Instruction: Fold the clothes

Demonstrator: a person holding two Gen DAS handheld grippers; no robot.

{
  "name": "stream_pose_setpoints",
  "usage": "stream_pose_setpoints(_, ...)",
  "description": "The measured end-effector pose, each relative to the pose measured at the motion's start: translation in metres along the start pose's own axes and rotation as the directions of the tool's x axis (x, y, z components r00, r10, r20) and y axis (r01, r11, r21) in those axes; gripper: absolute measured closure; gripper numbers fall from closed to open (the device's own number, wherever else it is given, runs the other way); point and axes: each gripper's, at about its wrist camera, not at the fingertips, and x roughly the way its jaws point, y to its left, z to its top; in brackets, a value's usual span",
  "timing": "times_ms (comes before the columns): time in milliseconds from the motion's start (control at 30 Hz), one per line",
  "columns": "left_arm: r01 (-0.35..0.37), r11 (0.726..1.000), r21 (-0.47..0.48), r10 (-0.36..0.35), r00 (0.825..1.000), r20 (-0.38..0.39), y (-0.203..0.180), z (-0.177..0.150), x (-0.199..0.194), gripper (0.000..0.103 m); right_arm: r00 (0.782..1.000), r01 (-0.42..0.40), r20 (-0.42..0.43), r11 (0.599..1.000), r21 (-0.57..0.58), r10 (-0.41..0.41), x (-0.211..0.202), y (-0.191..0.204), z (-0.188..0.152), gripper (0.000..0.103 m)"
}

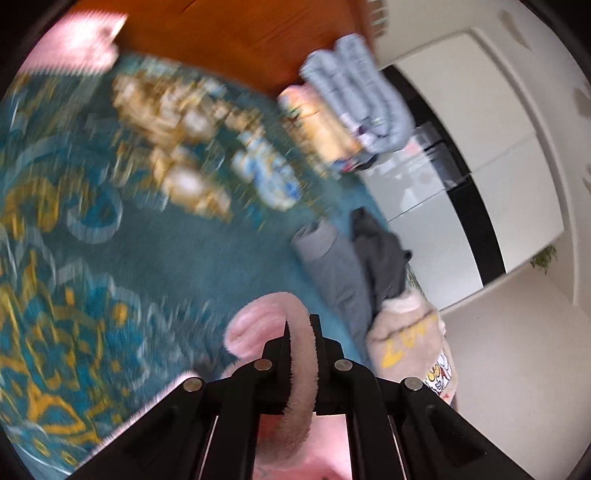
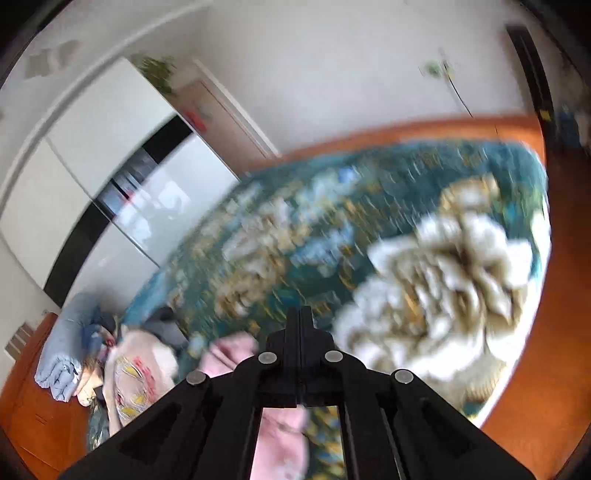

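Note:
My left gripper (image 1: 301, 325) is shut on a fold of a fluffy pink garment (image 1: 258, 325), whose edge runs between the jaws and down under the gripper. My right gripper (image 2: 300, 314) is shut with its jaws pressed together and nothing visible between them. The pink garment (image 2: 236, 350) lies just to its lower left, over the teal patterned rug (image 2: 332, 221). Both views are motion-blurred.
A pile of grey, dark and beige clothes (image 1: 369, 266) lies at the rug's edge. Folded light-blue and peach items (image 1: 354, 88) are stacked on the orange wood floor (image 1: 221, 33). A white and black cabinet (image 1: 461, 147) stands along the wall.

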Motion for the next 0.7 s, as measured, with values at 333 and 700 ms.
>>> stream_pose_setpoints(333,0.007,1.0,-0.002,-0.007,1.0,-0.021,0.007,-0.009,-0.003,0.098,0.943,-0.147,-0.329,0.954,-0.26,0.056,0.129,0.092,-0.048,0.041)
stream_pose_setpoints(700,-0.018,0.999,-0.042,0.015,0.998,-0.067,0.018,-0.021,0.013,0.098,0.924,-0.051,-0.381,0.998,-0.045,0.03,0.121,0.01,-0.072,0.041)
